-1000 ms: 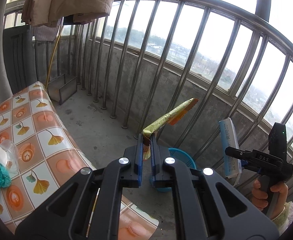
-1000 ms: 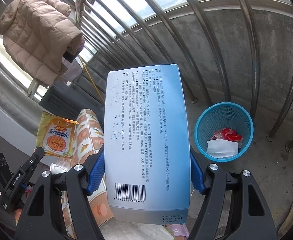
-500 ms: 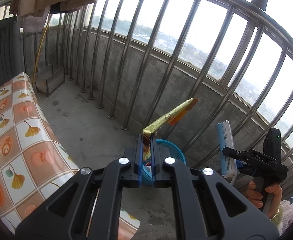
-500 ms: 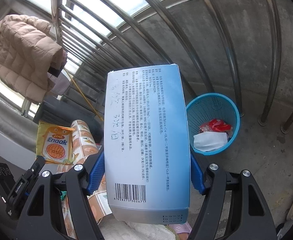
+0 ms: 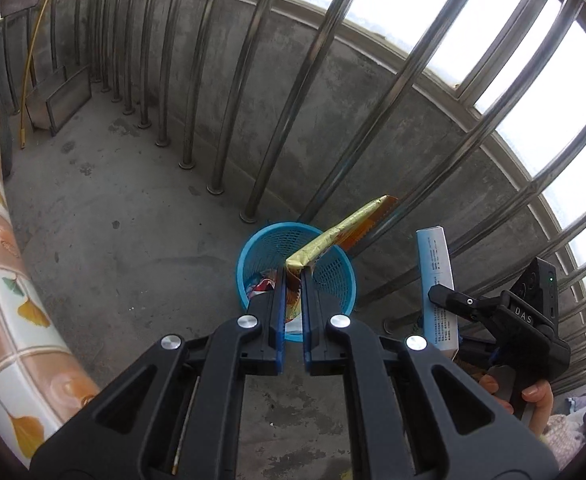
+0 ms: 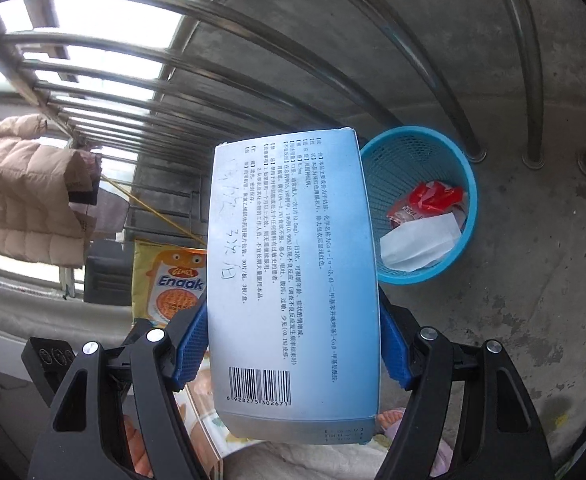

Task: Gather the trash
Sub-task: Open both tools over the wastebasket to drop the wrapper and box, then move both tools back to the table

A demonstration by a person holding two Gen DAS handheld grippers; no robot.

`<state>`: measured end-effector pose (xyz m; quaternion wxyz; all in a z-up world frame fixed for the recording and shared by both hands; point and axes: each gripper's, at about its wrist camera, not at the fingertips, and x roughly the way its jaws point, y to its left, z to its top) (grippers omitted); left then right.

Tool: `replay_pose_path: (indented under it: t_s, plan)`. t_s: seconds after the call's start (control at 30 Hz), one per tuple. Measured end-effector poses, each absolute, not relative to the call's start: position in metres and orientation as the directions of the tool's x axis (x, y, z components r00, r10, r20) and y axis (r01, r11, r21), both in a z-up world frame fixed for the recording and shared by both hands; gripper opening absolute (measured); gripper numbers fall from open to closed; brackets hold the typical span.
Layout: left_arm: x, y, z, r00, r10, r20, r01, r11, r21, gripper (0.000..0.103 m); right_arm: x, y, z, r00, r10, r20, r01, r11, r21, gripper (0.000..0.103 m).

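1 bin (image 5: 253, 258), 1 box (image 6: 293, 280), 1 wrapper (image 5: 345, 226).

Puffer jacket (image 6: 25, 188) hangs by railing (image 5: 229, 80); tiled tablecloth (image 5: 1, 248).

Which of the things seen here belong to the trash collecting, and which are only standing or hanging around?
Part of the job:
- left gripper, shut on yellow snack wrapper
- right gripper, shut on blue box
- blue basket

Just around:
- pink jacket
- railing bars
- patterned tablecloth
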<state>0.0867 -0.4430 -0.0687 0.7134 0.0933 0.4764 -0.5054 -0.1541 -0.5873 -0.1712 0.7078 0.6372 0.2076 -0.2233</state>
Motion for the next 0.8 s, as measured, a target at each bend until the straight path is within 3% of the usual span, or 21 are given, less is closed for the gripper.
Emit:
replay_pose_path:
  t_s: [0.03, 0.07, 0.1, 0.13, 0.23, 0.4, 0.6, 0.8]
  plan:
    - [0.091, -0.461, -0.077, 0.020, -0.607, -0.794, 0.807, 0.479, -0.346, 0.012, -0.148, -0.601, -0.184, 0.824, -0.045, -0.564, 0.566, 0.058, 0.822, 0.074]
    - [0.094, -0.476, -0.086, 0.001, -0.577, -0.817, 0.803, 0.487, -0.344, 0.031, -0.144, -0.614, -0.198, 0.829, -0.041, -0.558, 0.559, 0.024, 0.829, 0.080]
    - [0.097, -0.490, -0.097, -0.018, -0.548, -0.836, 0.797, 0.497, -0.343, 0.044, -0.138, -0.626, -0.212, 0.828, -0.043, -0.559, 0.559, -0.007, 0.829, 0.091]
    - [0.099, -0.500, -0.107, -0.026, -0.532, -0.847, 0.795, 0.502, -0.340, 0.057, -0.133, -0.635, -0.230, 0.818, -0.042, -0.573, 0.573, -0.025, 0.819, 0.092]
    - [0.098, -0.503, -0.118, 0.022, -0.502, -0.865, 0.803, 0.523, -0.284, 0.058, -0.132, -0.649, -0.279, 0.727, -0.027, -0.686, 0.679, -0.117, 0.724, 0.092]
    - [0.097, -0.463, -0.111, 0.004, -0.532, -0.847, 0.801, 0.508, -0.315, 0.065, -0.142, -0.625, -0.305, 0.710, -0.020, -0.704, 0.696, -0.131, 0.706, 0.092]
    - [0.095, -0.404, -0.080, 0.077, -0.556, -0.827, 0.812, 0.516, -0.272, 0.069, -0.146, -0.595, -0.283, 0.674, -0.057, -0.737, 0.736, -0.034, 0.676, 0.092]
    - [0.094, -0.323, -0.036, 0.153, -0.601, -0.784, 0.796, 0.545, -0.263, 0.073, -0.124, -0.564, -0.223, 0.607, -0.130, -0.784, 0.791, 0.193, 0.580, 0.092]
